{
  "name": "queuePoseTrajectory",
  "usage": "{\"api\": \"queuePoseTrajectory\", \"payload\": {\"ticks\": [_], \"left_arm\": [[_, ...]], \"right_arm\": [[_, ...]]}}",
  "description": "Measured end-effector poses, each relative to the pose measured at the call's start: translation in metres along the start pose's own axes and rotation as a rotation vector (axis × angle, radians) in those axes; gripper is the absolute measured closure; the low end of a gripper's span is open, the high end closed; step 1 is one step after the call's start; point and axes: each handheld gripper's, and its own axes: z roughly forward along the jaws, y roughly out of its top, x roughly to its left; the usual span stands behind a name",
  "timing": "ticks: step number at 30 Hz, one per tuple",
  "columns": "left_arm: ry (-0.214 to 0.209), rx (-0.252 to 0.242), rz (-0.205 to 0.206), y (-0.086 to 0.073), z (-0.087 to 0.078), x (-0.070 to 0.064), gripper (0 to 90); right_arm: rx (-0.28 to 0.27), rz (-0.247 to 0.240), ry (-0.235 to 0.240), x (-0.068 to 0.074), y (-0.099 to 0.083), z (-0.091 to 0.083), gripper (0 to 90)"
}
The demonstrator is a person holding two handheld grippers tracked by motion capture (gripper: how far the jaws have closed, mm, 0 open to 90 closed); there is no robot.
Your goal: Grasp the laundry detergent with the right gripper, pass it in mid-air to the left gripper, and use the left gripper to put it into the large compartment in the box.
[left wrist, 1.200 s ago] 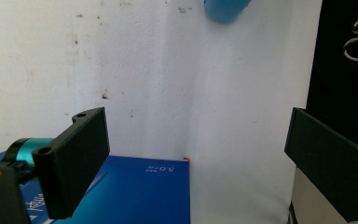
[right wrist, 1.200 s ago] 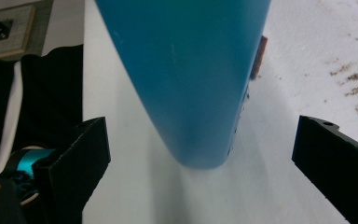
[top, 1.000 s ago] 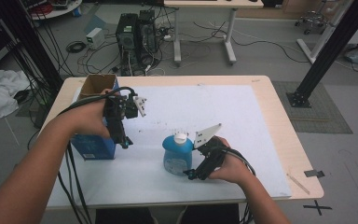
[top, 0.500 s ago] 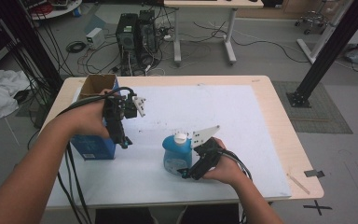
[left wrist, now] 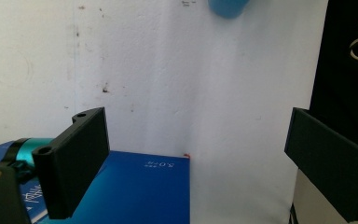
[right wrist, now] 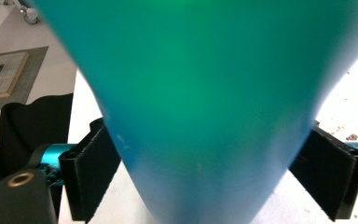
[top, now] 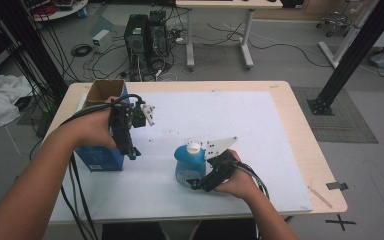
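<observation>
Grasp stage looks done: the bottle [top: 189, 162] is clamped between the jaws of the right gripper [top: 203, 181], low on its body, as seen up close in the right gripper view, where its blue-green wall [right wrist: 200, 107] sits pressed between both black pads. The bottle is stood upright on the white mat [top: 230, 120], near-centre, right of the box [top: 101, 150]. Left gripper [top: 129, 150] is held above the box's near-right corner, jaws wide apart and nothing between them. Judged remaining: lift and transfer of the bottle, probably into the open-topped box; no lift can be confirmed yet. Bottle: translucent blue plastic, squat rounded body, white cap on top, cap apparently closed; the liquid level cannot be told.
</observation>
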Motion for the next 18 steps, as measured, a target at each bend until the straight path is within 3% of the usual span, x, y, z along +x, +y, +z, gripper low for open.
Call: {"api": "queuePoseTrajectory", "payload": {"ticks": [10,18], "left_arm": [[0.0,-0.004,0.0,-0.001,0.0002,0.0,6.5],[-0.001,0.0,0.002,-0.0002,0.0015,0.0002,6.5]], "right_arm": [[-0.013,-0.004,-0.012,0.0013,-0.0001,0.0025,15.1],[-0.027,-0.013,-0.032,0.0031,0.0,0.0023,23.6]]}}
